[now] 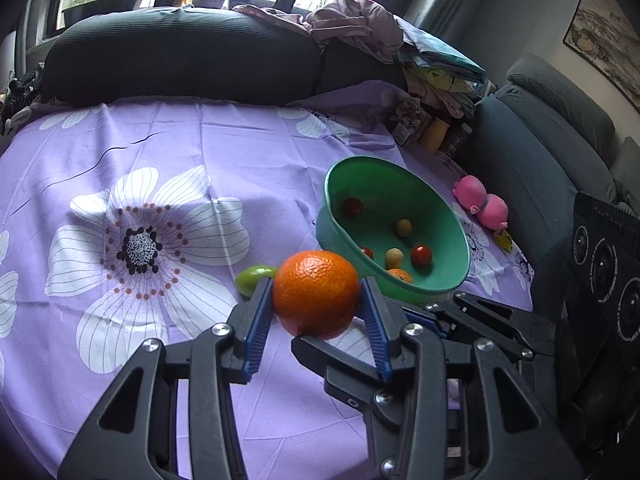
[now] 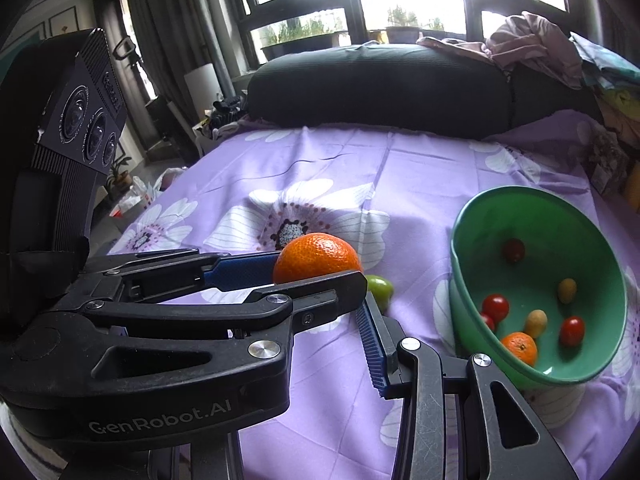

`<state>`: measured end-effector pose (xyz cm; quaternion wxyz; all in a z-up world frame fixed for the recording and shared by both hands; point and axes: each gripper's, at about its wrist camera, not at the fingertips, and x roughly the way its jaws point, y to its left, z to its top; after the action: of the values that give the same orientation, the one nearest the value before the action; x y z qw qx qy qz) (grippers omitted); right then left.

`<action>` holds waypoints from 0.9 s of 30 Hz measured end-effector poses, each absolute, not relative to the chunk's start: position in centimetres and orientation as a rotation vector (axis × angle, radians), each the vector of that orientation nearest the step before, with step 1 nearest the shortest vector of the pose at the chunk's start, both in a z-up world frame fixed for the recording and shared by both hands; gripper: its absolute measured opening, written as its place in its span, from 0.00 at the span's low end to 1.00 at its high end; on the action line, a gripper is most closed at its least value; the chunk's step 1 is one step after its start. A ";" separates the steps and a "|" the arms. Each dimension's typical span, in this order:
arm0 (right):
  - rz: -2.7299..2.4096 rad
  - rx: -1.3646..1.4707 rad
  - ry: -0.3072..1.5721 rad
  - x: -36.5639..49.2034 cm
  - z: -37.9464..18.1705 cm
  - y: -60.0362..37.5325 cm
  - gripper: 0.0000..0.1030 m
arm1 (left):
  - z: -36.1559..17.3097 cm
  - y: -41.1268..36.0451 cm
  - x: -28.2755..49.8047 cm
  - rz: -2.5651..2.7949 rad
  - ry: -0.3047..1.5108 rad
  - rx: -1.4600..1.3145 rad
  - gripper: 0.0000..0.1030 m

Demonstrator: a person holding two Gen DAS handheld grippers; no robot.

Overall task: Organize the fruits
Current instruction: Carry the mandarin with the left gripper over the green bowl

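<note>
Item: orange [image 1: 316, 294], one, large, off the sheet [image 1: 200, 140] and clamped in my left hand-held gripper [image 1: 316, 285]. The gripper is closed partway onto it, one blue pad on each flank at the widest part, which I judge is what keeps a round fruit from rolling out. Item: right hand-held gripper [image 1: 378, 319], crossing in from the right of the left one. Its jaws stand partly apart with no fruit between the pads. One finger reaches under the orange, but I cannot tell whether it touches. I read it as a guard beneath the load, not a second grip. Item: green bowl [image 1: 326, 192], ahead and to the right of the left gripper. It is tipped with its mouth toward me and propped on a white thing [image 2: 554, 400] under its near side. The tilt gives an open target for a drop from this side. Contents: red tomatoes [image 1: 421, 255], two yellowish small fruits and a small orange [image 1: 400, 276], all gathered toward the low edge. Item: green fruit [image 1: 252, 278], loose on the sheet just beyond the left gripper's left finger, not yet collected. Item: pink toy [image 1: 482, 202], past the bowl to the right, no part of the job. Status, as I judge it: the orange is bound for the bowl and the green fruit is left to fetch.
</note>
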<state>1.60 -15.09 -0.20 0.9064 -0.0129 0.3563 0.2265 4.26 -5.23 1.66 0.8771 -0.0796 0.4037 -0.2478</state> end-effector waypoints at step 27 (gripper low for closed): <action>0.293 0.094 0.672 1.7 1.2 -25.5 0.40 | 2.7 -16.6 6.9 -0.682 0.849 -0.038 0.42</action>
<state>1.70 -25.52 1.17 0.9324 0.0459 0.3285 0.1434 6.94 -16.59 2.73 0.8551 -0.0181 0.4039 -0.3245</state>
